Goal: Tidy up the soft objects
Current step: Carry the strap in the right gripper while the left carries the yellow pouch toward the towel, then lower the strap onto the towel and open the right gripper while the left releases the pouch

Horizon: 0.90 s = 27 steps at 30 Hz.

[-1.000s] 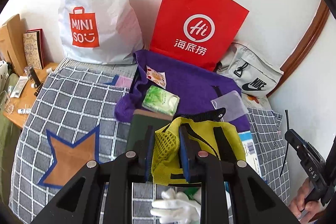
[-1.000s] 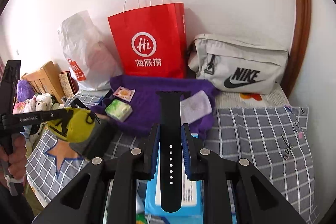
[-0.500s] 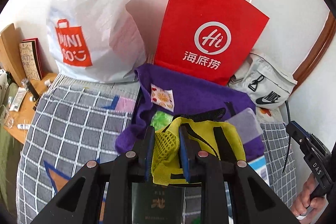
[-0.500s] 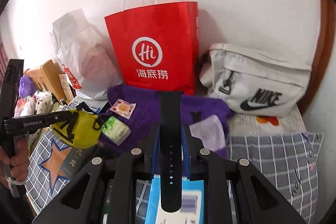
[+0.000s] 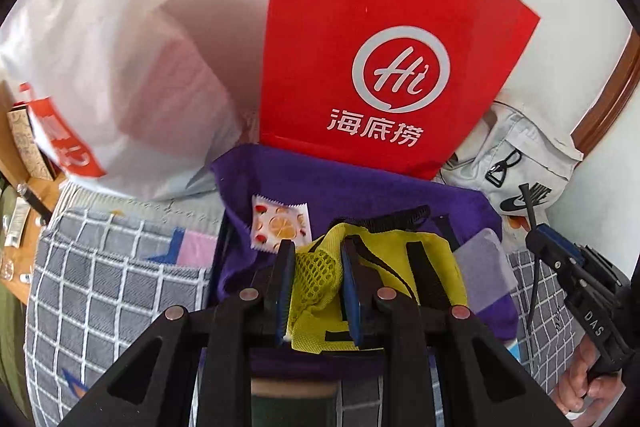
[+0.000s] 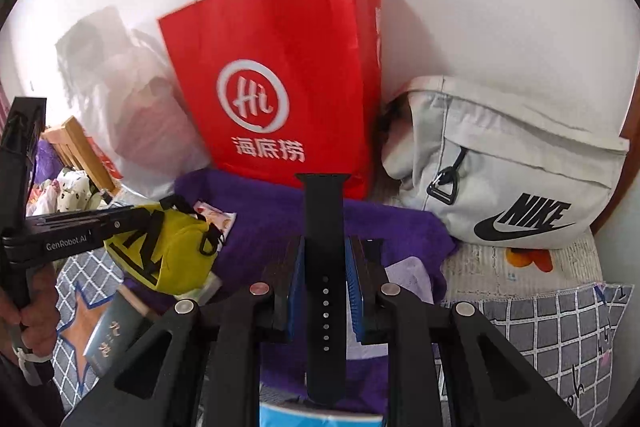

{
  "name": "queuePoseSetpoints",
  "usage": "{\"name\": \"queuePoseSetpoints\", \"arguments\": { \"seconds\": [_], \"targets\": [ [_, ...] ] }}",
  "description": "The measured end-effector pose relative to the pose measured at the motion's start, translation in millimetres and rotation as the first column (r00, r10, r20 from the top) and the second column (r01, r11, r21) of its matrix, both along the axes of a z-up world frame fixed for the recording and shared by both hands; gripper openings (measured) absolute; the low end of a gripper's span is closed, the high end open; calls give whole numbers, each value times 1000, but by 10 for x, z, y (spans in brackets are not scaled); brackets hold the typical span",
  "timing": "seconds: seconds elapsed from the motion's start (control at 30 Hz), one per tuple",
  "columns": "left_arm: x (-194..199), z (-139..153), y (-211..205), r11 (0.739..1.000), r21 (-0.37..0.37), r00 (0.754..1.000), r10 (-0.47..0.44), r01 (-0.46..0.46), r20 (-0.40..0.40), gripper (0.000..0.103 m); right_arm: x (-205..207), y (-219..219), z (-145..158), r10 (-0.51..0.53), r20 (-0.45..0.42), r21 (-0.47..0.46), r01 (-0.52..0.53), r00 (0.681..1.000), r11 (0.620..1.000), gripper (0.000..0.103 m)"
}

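Closing in on the red bag (image 5: 384,59) since a second ago, both views now filled by it. Left gripper (image 5: 316,291) clenching the yellow pouch (image 5: 376,267) at lower centre, over the purple cloth (image 5: 360,187). Right gripper (image 6: 324,291) clamping the black strap (image 6: 324,247), centre frame. Nothing bagged yet, seemingly; bag contents hidden. Sachet (image 5: 280,223) lying loose on the cloth.

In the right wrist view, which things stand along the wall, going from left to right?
White plastic bag → red paper bag → grey Nike bag.
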<state>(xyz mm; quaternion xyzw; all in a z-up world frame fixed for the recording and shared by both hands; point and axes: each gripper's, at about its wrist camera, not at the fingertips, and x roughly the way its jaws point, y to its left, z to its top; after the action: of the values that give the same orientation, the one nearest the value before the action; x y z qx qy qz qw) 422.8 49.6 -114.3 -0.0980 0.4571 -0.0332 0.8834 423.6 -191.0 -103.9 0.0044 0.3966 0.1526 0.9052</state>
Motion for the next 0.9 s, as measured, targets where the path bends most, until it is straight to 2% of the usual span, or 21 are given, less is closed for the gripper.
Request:
{"name": "queuePoseSetpoints", "arguments": {
  "seconds": [0.43,0.67,0.9],
  "targets": [
    [402,-341,-123,999,19,998,-27,28,-48,22,392,-17,-601,38,-162,15,-36,986,999,20],
    [520,-426,-137,999,28,997,-43,45,-58,22,451,109,-801,74,-208,14,-72,975,997,20],
    [627,-598,-181,998,39,992,-34,39,-120,22,502,148,-907,53,-235,-13,-58,971,998,20]
  ]
}}
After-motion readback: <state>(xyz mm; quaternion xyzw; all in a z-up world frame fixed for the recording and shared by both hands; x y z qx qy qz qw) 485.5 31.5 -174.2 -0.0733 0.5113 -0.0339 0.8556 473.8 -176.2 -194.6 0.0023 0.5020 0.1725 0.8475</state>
